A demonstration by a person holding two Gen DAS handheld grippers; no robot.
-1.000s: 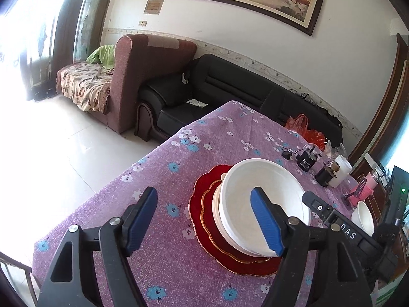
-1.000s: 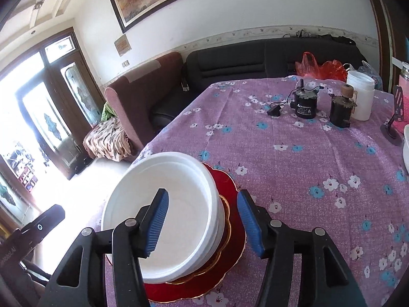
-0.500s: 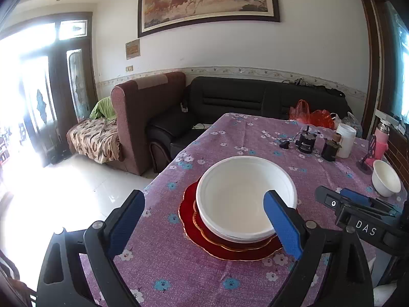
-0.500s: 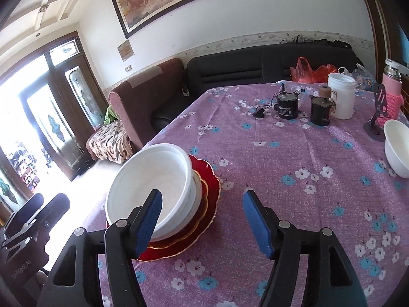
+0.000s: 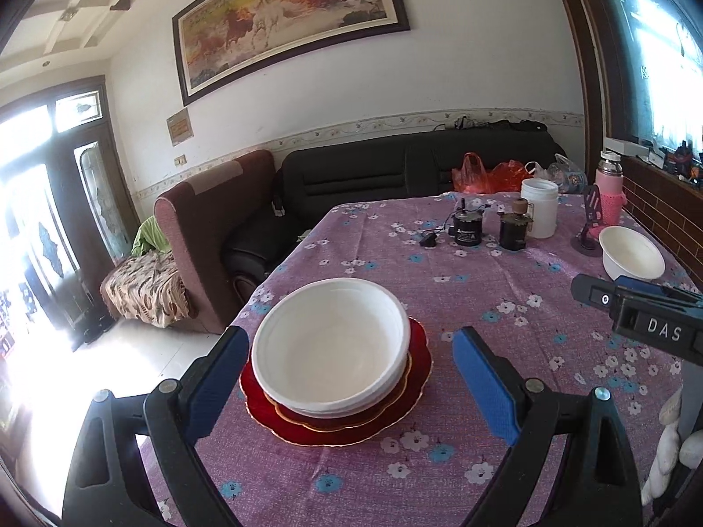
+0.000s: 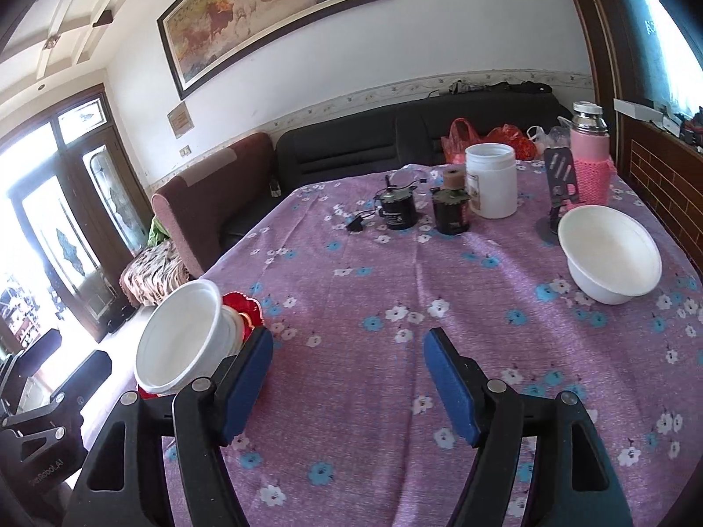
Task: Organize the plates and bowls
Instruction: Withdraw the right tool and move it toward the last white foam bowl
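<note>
A large white bowl sits on top of a stack of a white dish and red gold-rimmed plates near the left edge of the table. My left gripper is open and hangs just short of the stack, with nothing between its fingers. My right gripper is over bare cloth, its jaws opening and empty. In the right wrist view the large white bowl lies to the left of the gripper. A small white bowl stands alone at the far right, also seen as the small bowl in the left wrist view.
At the back of the purple flowered tablecloth stand a white jar, two small black motors, a grey phone stand and a pink flask. Sofas lie beyond; the floor drops off at left.
Both grippers have drawn back from the stack and their jaws have widened. The left view has rolled level. The right gripper has swung right, so the stack now lies at its left.
</note>
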